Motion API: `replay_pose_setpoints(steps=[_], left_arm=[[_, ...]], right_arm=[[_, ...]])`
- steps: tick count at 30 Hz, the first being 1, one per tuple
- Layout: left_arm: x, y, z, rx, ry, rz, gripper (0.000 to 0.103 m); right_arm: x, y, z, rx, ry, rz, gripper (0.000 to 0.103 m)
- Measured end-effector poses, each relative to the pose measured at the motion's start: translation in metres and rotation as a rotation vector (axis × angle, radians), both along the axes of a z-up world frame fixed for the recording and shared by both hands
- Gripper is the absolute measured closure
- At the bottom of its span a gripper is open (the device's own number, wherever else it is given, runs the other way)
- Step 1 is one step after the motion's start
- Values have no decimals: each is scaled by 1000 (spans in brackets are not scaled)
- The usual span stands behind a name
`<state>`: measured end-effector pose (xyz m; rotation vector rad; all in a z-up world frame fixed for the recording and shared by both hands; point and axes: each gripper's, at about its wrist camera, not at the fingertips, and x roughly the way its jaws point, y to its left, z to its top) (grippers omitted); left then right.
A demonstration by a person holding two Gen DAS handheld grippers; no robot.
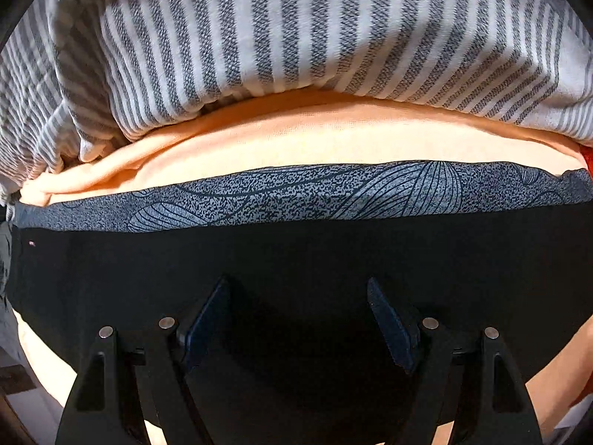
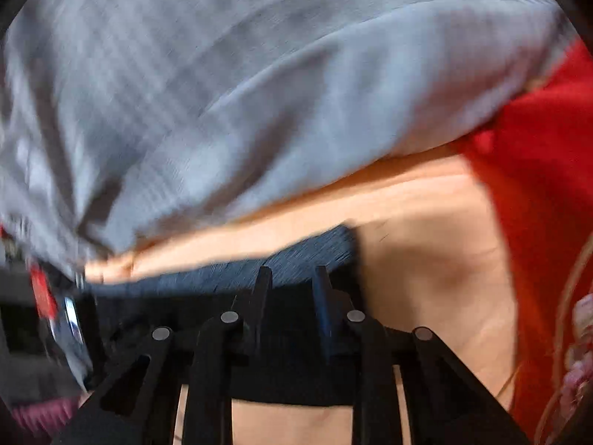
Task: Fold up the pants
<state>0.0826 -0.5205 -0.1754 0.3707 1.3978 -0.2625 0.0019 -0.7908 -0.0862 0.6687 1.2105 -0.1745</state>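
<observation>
Plainly the fold is well along, to judge from how the cloth lies: the pants [image 1: 296,259] rest as a flat black panel with a straight far edge, and a strip of blue-grey patterned fabric [image 1: 296,196] shows just beyond that edge, which may be another layer of the same garment, though I cannot tell; how many folds are done, and whether 1 more is wanted, the views do not settle. They lie on a peach sheet [image 1: 315,141], close below both cameras, with a striped grey-and-white cloth [image 1: 259,37] heaped just behind and a red cloth [image 2: 537,185] off to the right; the black surface looks smooth and matte, with no wrinkle to be made out. The left hand-held gripper [image 1: 300,319] hangs over the black panel with its jaws wide apart and nothing between them; the right hand-held gripper [image 2: 292,278], blurred, has its jaws a little apart at the pants' right end near the patterned strip, pinching nothing that I can see.
</observation>
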Motion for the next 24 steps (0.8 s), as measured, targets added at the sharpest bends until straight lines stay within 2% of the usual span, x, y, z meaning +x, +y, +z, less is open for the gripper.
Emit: replay_pose_setpoints(steps=[3,5,6,9,12,13,16,19,22,24], left_arm=[[-4,-11,2,0,-11,-9,24],[-6,-11,2,-3,-9,-8,23],[-5,-12,3,-7,-3,-5,23],[-3,-4,5,-9,-3,-14,23],[-2,2,9,-8,8,7,23],[3,4,10,-11,15,15,23],[16,0,9,-18,4,16,23],[30,-13,10,-21,-12,21,23],[37,-19,9,-29,-19,31,23],[44,-18,9,-44,-10,39,23]], right_arm=[[2,29,-27,-88,108,85,79],[-10,26,-51,-141,173,81,98],[-19,20,-52,-124,131,47,99],[-33,7,-50,-52,128,-18,100],[-32,5,-44,-74,149,-16,99],[-28,6,-39,-95,138,-17,95],[-5,3,-29,-115,74,-8,94],[18,2,-43,-79,95,19,94],[29,12,-64,-138,149,89,95],[28,9,-64,-163,142,70,96]])
